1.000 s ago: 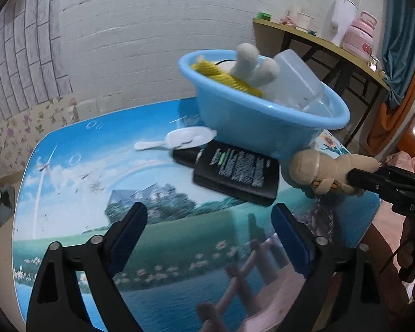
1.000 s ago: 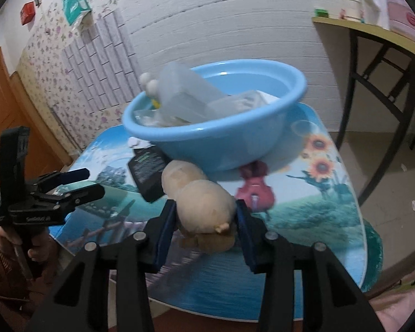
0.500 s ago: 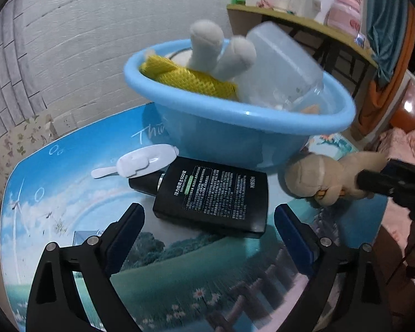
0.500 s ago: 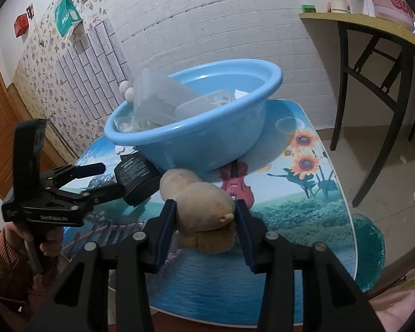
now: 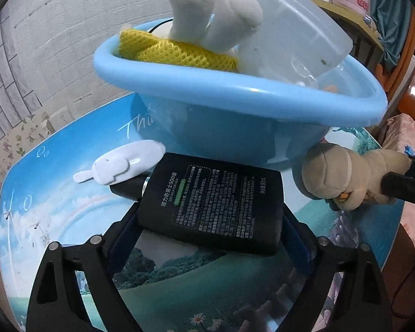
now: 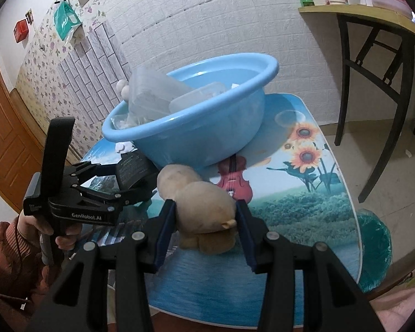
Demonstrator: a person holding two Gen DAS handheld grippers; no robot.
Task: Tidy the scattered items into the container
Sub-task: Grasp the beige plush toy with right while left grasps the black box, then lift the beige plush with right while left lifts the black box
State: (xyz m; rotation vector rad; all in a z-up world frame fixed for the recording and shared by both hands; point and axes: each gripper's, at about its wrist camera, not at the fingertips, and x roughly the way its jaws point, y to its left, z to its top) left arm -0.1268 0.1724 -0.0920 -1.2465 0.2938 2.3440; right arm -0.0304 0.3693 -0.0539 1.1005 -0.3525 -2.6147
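Your left gripper [image 5: 210, 221] straddles the black bottle [image 5: 213, 202] lying on the tabletop [image 5: 55, 193] at the blue basin's [image 5: 235, 105] 6 o'clock; I can't tell if it grips. Right gripper [image 6: 206, 221] clamps the tan plush [image 6: 204, 213]. Next: lift both over the rim. Basin already holds a white plush [image 5: 213, 13], yellow mesh [image 5: 174, 52], clear tubs [image 5: 296, 27].

even indoor light, sharp focus, strong fisheye bending, dark vignetted corners
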